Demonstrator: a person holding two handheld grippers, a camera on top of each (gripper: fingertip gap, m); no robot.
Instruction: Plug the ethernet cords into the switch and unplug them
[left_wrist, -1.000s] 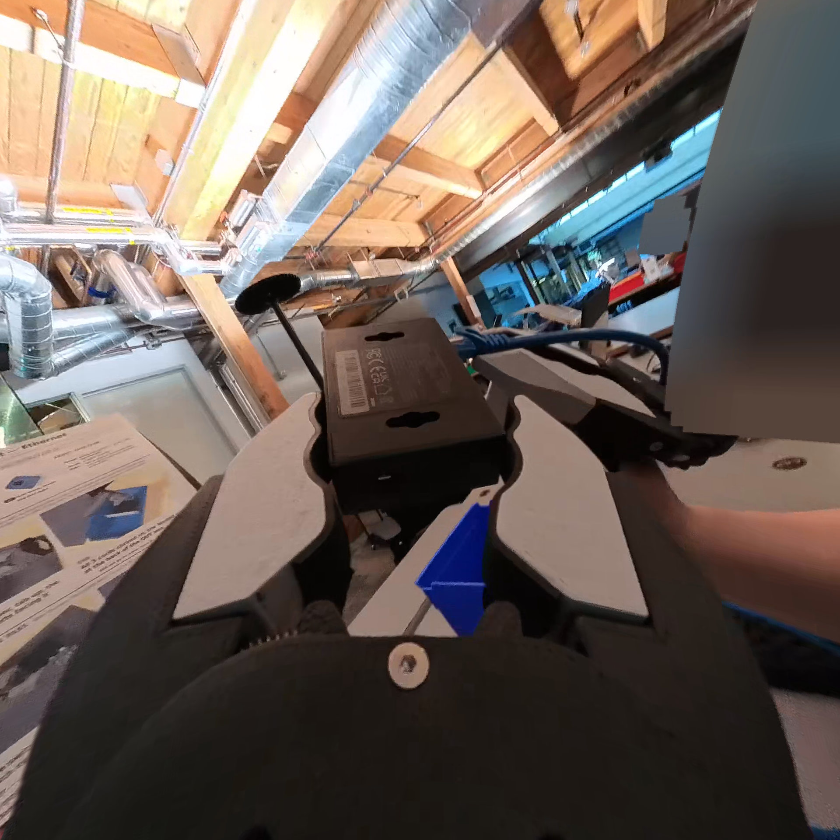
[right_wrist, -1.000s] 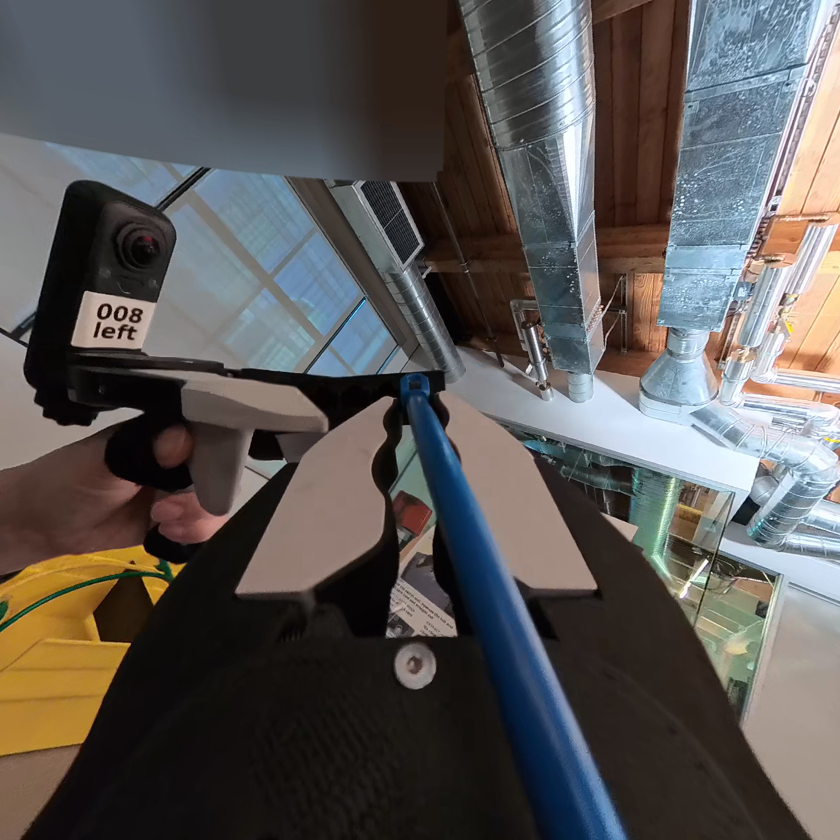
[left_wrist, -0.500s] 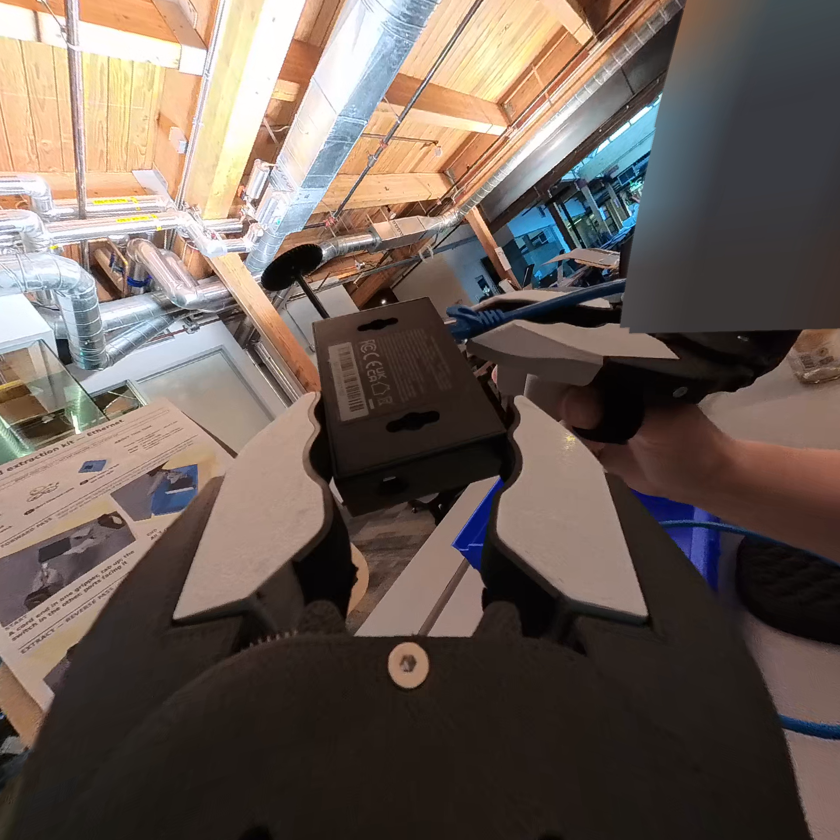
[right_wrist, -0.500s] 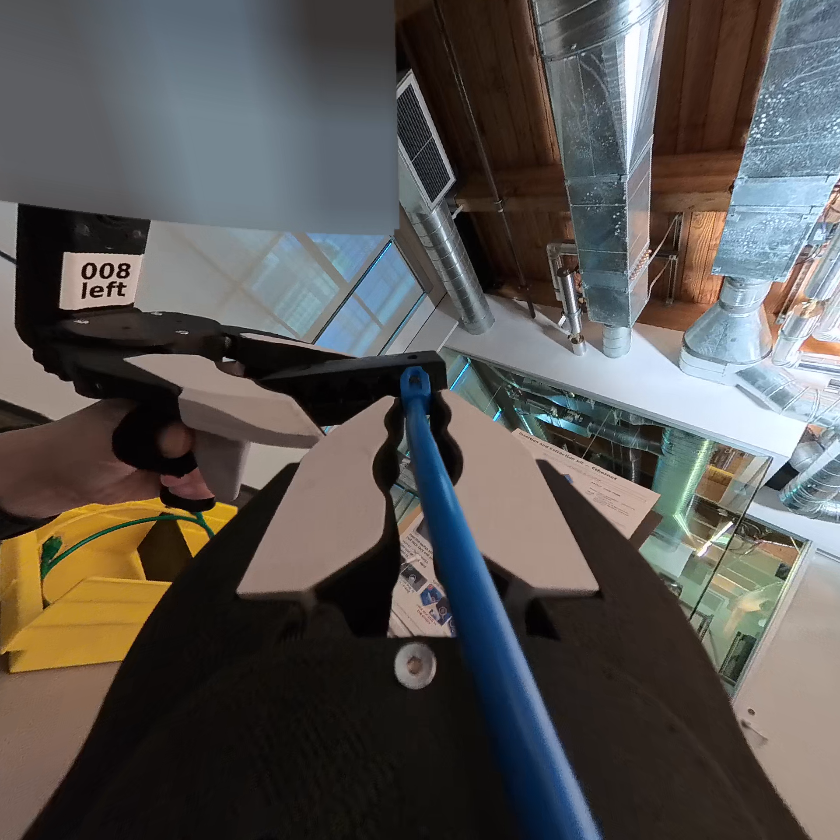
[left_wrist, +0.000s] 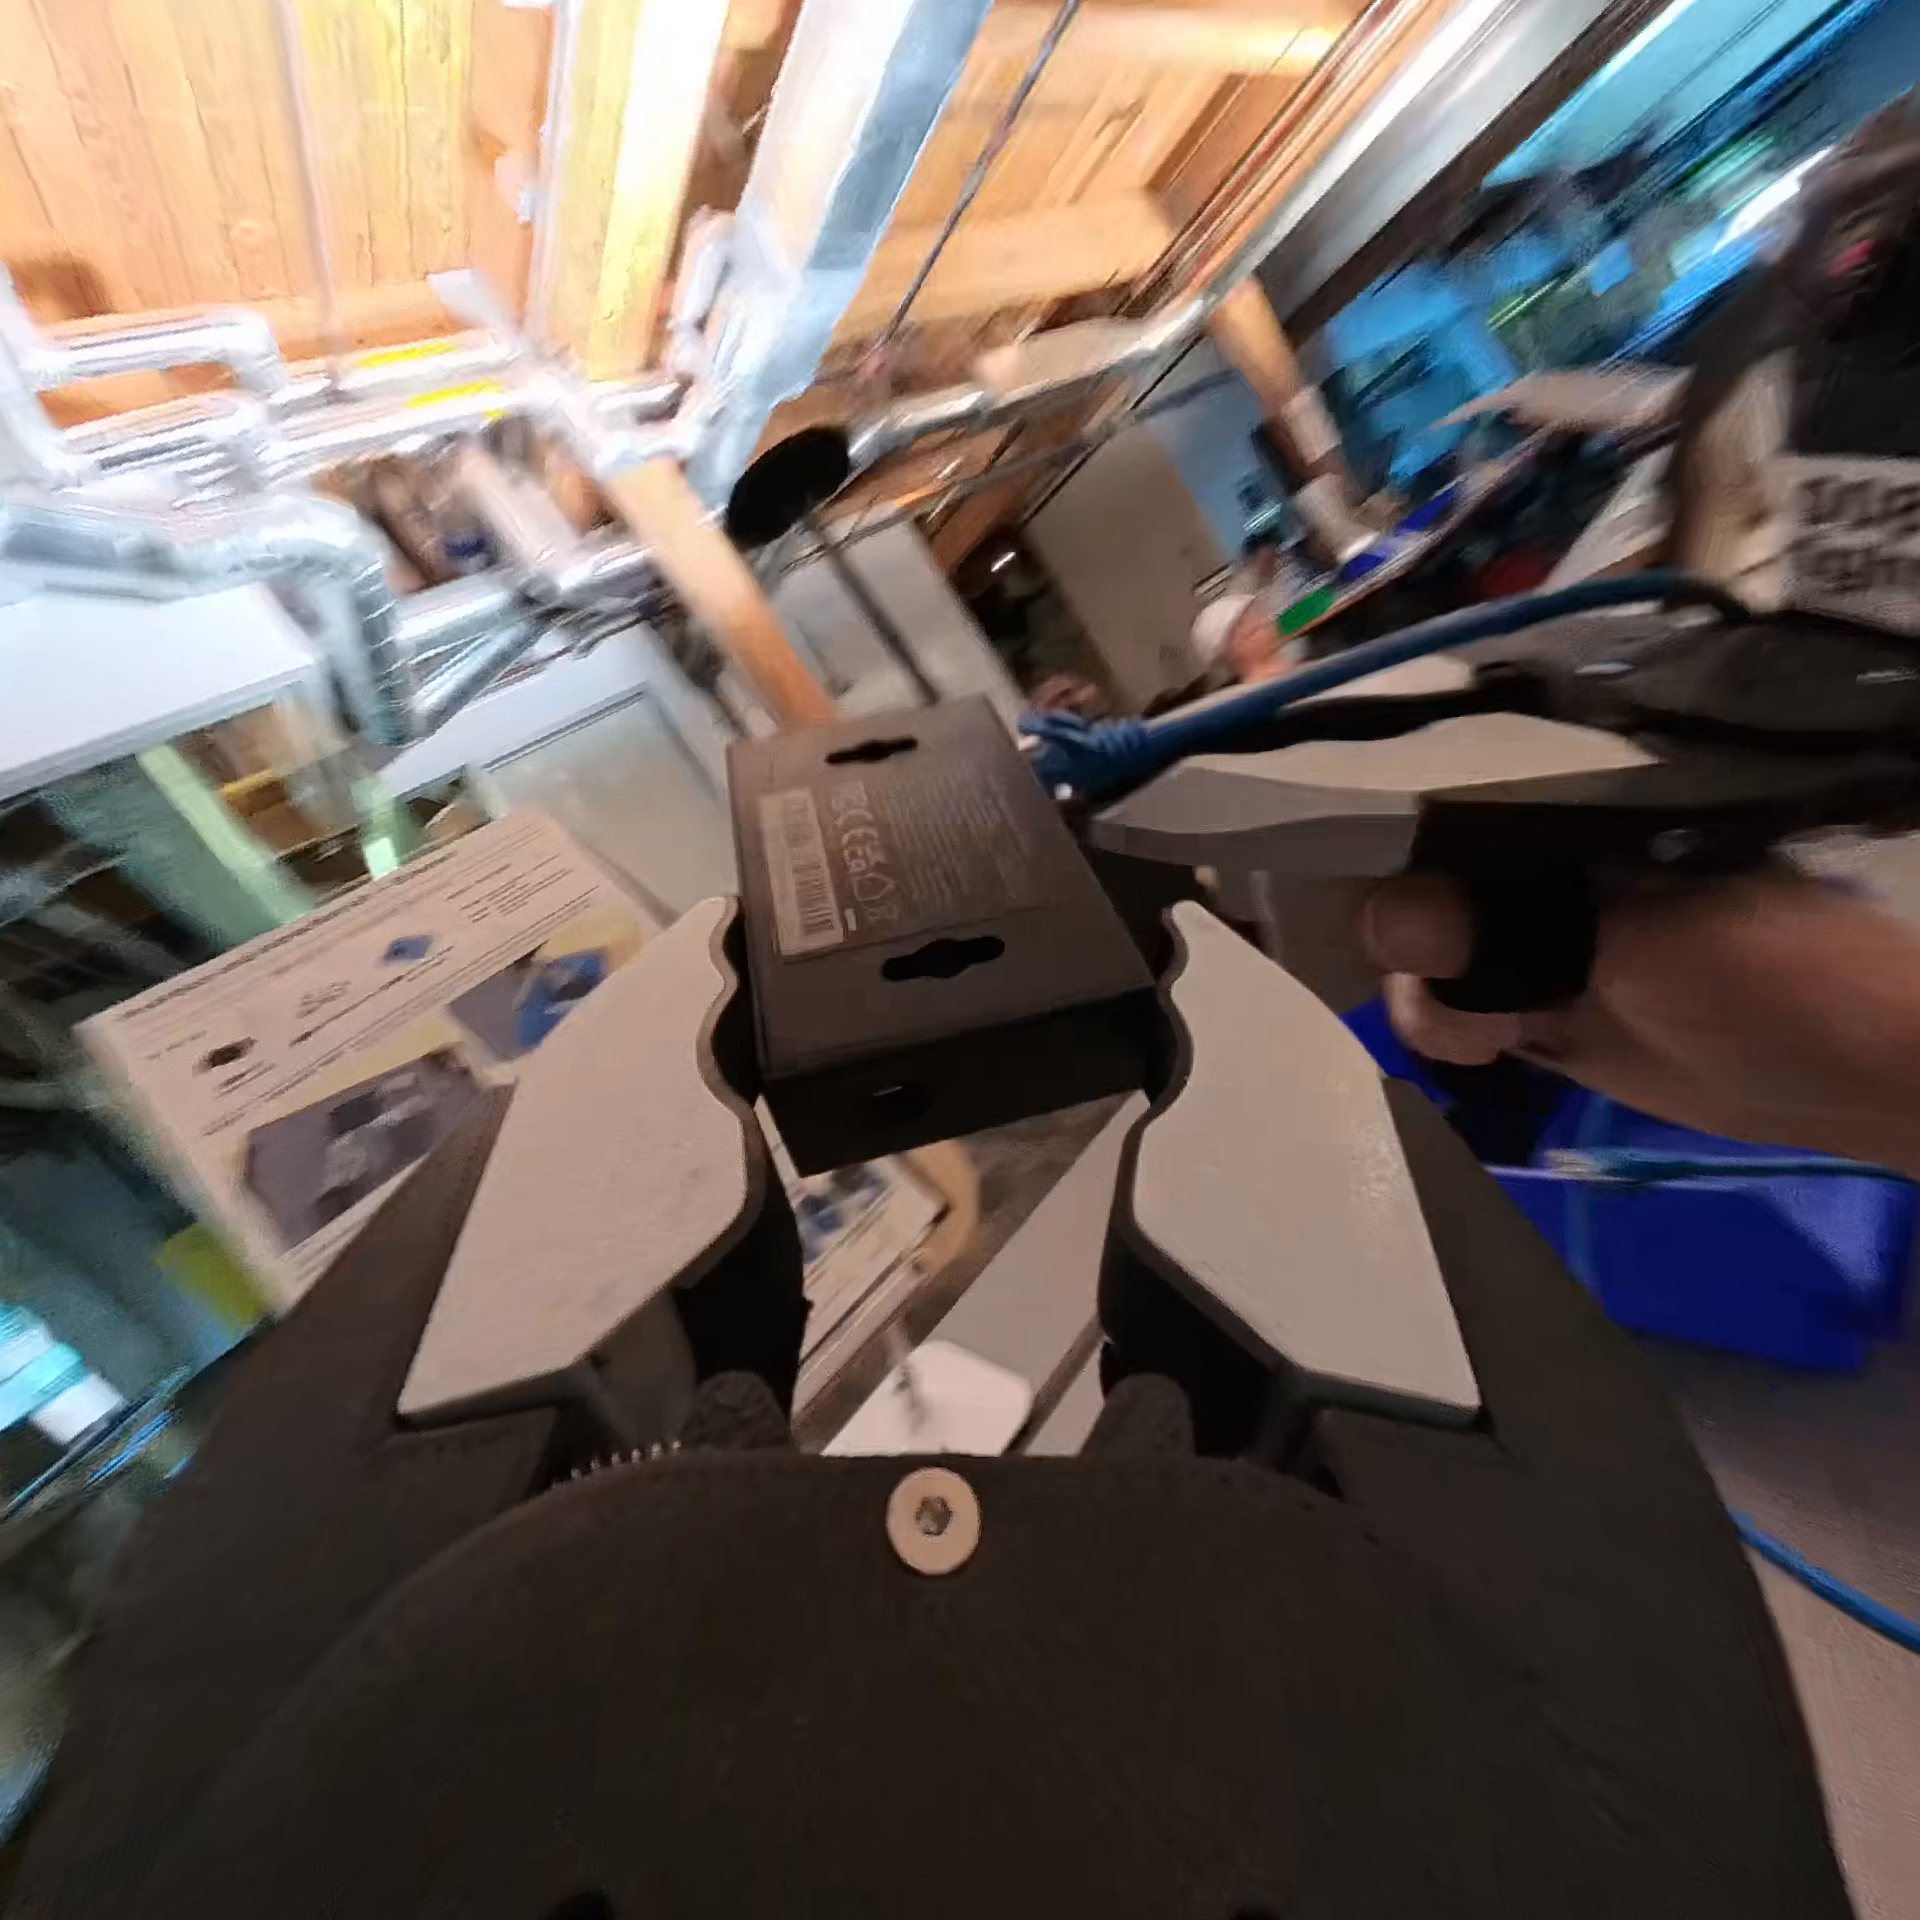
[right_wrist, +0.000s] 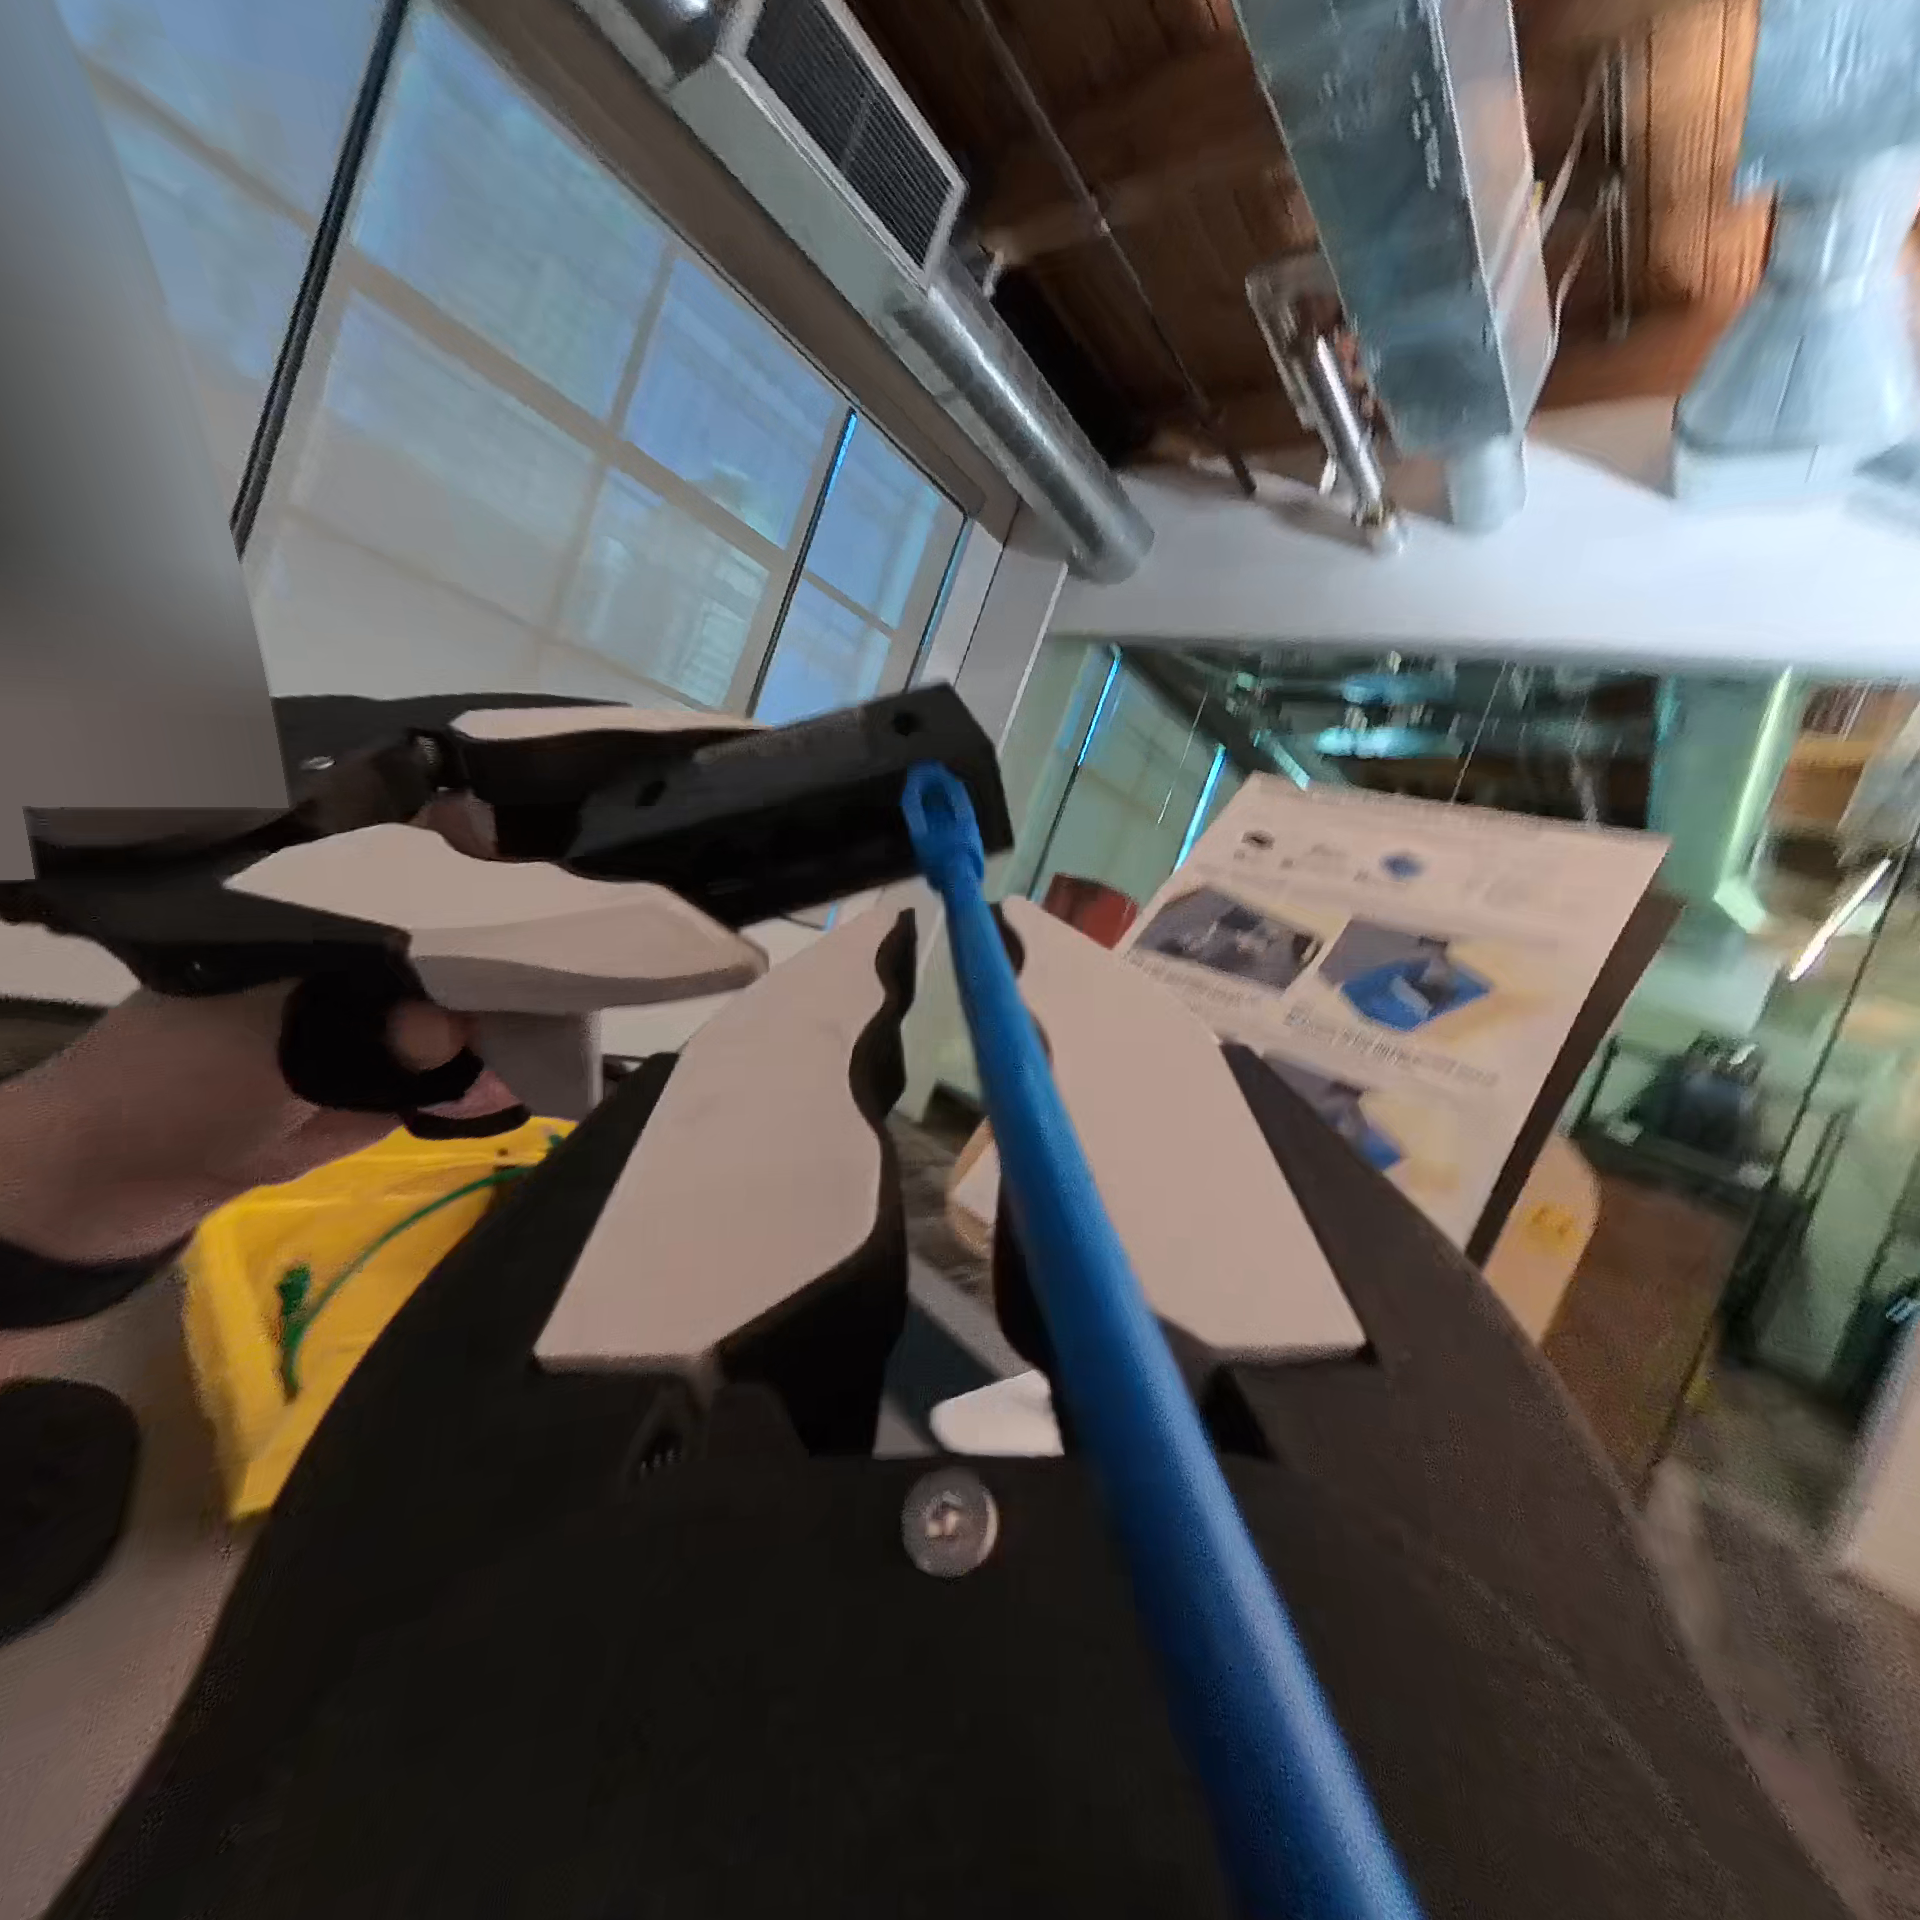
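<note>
Left wrist view: left gripper (left_wrist: 945, 971) clamps the black switch (left_wrist: 914, 883), labelled underside showing. Right wrist view alone shows the right gripper (right_wrist: 956, 951) pinching the blue ethernet cord (right_wrist: 1091, 1226), plug at the switch's edge, and a yellow bin (right_wrist: 343, 1299).

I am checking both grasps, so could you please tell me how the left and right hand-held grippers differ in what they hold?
The left hand-held gripper clamps the wide black switch, fingers spread apart; the right hand-held gripper pinches the thin blue ethernet cord, fingers nearly together. The switch is a rigid box; the cord is flexible. Both are held off the table.
</note>
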